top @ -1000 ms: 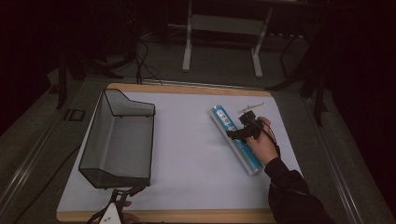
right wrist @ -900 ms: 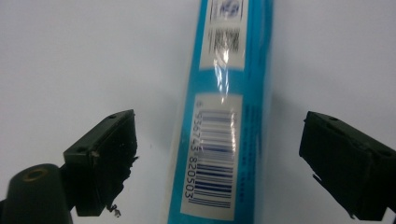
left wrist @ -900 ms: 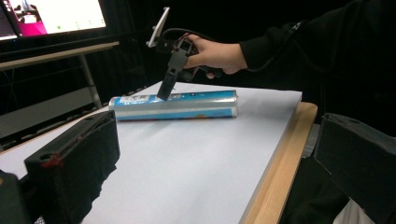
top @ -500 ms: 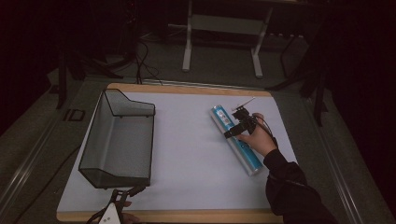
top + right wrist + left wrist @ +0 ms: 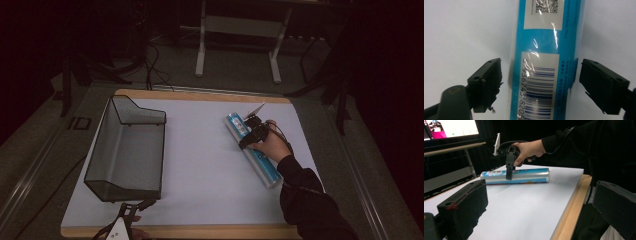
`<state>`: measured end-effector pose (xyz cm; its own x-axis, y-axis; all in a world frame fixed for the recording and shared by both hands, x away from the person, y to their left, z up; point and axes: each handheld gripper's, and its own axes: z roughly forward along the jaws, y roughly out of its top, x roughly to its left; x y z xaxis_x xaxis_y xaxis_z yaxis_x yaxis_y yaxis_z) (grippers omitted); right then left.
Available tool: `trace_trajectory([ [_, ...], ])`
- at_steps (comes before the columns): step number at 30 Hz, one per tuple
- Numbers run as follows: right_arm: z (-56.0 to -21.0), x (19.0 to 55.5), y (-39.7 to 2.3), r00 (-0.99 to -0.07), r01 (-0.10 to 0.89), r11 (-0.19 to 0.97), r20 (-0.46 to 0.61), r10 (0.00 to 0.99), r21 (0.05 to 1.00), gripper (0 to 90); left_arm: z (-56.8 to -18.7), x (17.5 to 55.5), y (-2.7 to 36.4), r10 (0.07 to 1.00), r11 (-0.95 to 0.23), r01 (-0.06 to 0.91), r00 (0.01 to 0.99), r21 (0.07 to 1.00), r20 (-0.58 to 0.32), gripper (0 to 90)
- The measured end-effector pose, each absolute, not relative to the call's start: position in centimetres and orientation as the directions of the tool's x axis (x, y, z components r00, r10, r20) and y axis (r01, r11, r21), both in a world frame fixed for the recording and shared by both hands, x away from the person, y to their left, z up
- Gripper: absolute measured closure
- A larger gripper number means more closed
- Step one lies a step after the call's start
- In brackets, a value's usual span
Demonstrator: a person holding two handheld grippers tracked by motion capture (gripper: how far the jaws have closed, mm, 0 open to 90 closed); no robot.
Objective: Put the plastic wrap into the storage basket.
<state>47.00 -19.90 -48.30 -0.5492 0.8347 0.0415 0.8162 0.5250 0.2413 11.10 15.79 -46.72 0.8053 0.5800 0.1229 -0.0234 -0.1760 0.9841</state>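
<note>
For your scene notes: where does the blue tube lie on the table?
In the high view the blue tube lies slanted on the table's right side, between the right gripper's open jaws, far from the mesh basket.

The blue tube's (image 5: 544,62) ends are cut off.

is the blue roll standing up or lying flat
Lying flat: the blue roll rests lengthwise on the white table, barcode label facing up.
</note>
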Motion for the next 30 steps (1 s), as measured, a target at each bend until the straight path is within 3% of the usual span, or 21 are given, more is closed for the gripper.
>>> trace_trajectory([
  [9, -49.3, 47.6, -19.5, -0.518, 0.851, 0.509, 0.05, 0.854, 0.128, 29.0, -46.8, 11.2, 15.7, 0.583, -0.184, -0.015, 0.803, 0.983, 0.122, 0.8],
  [23, -50.0, 47.5, -19.5, -0.502, 0.862, 0.493, 0.068, 0.862, 0.117, 30.3, -46.8, 11.2, 15.7, 0.576, -0.184, -0.011, 0.809, 0.983, 0.117, 0.8],
  [30, -49.7, 47.4, -19.0, -0.474, 0.877, 0.469, 0.025, 0.88, 0.103, 31.6, -46.8, 11.2, 15.7, 0.578, -0.184, -0.011, 0.808, 0.983, 0.118, 0.7],
])
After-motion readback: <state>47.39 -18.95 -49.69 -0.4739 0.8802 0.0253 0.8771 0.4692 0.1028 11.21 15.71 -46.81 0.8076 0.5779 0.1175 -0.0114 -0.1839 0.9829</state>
